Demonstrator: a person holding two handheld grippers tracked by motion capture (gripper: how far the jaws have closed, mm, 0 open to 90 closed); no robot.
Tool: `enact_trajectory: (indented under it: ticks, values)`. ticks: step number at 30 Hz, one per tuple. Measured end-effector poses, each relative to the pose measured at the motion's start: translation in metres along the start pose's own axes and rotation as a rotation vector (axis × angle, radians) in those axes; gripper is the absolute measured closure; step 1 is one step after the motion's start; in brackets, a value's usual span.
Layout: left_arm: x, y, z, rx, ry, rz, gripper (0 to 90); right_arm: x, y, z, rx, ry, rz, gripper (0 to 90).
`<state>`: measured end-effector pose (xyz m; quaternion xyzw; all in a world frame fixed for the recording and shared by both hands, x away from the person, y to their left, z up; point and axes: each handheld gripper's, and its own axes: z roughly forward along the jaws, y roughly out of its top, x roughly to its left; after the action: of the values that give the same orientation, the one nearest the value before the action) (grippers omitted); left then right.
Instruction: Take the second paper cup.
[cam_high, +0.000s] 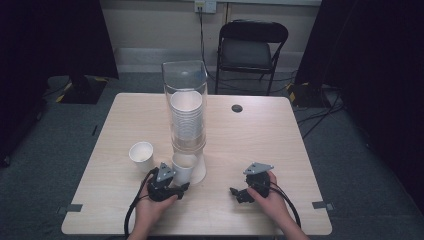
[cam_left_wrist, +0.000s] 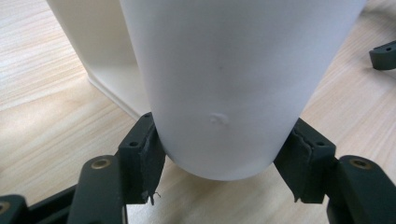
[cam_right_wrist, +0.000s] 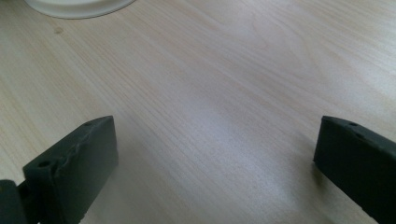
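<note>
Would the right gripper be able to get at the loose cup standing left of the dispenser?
Probably not directly. The right gripper, open, sits right of the dispenser, and the loose cup stands beyond it and the left gripper, which holds another cup.

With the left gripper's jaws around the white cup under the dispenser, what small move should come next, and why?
Probably pull the paper cup down and clear of the cup dispenser. The left gripper has a jaw on each side of the cup's lower wall, seemingly in contact, and the cup sits at the tube's outlet. One paper cup on the table already stands to the left. The right gripper is open above bare tabletop.
</note>
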<state>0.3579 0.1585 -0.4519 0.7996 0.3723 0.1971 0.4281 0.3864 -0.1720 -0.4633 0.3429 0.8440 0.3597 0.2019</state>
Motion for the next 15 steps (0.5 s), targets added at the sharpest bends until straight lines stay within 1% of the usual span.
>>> enact_trajectory:
  ticks: [4,6,9,11,12,14,15]
  values:
    - [0.002,-0.003,-0.003,0.017,-0.001,0.000,37.5,0.000,0.000,0.000,0.000,0.000,0.000,0.0]
    - [0.005,-0.006,-0.005,0.019,0.010,0.004,37.5,0.000,0.000,0.000,0.000,0.000,0.000,0.0]
    - [0.011,-0.013,-0.008,0.027,0.023,-0.007,37.5,0.000,0.000,0.000,0.001,0.001,0.002,0.0]
    - [0.015,-0.016,-0.011,0.035,0.027,-0.005,37.5,0.000,0.000,0.000,-0.001,0.001,0.001,0.0]
    - [0.016,-0.018,-0.012,0.031,0.033,-0.013,37.5,0.000,0.000,0.000,0.000,0.001,0.000,0.0]
    - [0.019,-0.020,-0.014,0.030,0.039,-0.017,37.5,0.000,0.000,0.000,0.000,0.001,0.000,0.0]
    - [0.021,-0.021,-0.015,0.039,0.043,-0.011,37.5,0.000,0.000,0.000,0.000,0.001,0.000,0.0]
